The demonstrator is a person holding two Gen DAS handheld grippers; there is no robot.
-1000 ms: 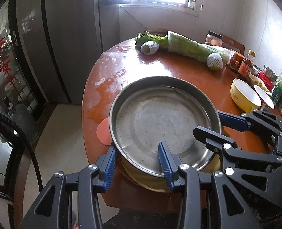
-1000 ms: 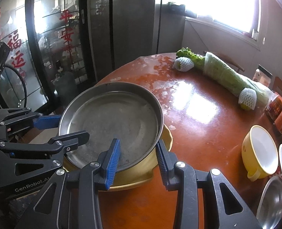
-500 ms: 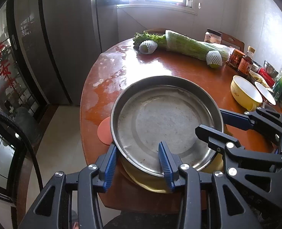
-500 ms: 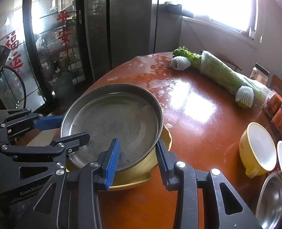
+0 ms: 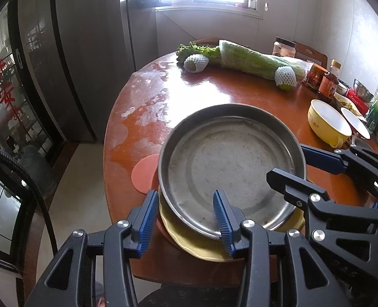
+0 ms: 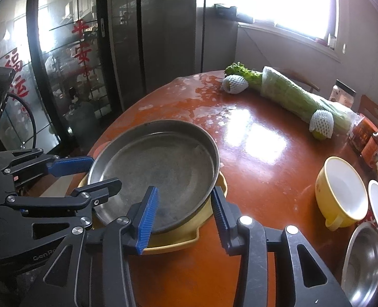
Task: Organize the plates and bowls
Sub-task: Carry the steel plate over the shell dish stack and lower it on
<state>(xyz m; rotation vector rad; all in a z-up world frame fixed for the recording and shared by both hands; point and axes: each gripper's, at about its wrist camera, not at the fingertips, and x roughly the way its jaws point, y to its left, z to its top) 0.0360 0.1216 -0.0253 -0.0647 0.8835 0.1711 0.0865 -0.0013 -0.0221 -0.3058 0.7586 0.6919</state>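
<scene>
Steel pan (image 6: 160, 171) apparently rests on yellow plate (image 6: 189, 238).

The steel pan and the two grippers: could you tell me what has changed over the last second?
Hardly anything: the steel pan stays on the yellow plate, with the left gripper and right gripper still open astride its rim. Only the cameras shifted slightly. Nothing was grasped or released; the yellow bowl is unmoved.

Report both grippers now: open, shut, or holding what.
Left gripper: open, fingers straddling the near rim of the steel pan, no clamp visible.
Right gripper: open, straddling the pan's rim above the yellow plate.
</scene>
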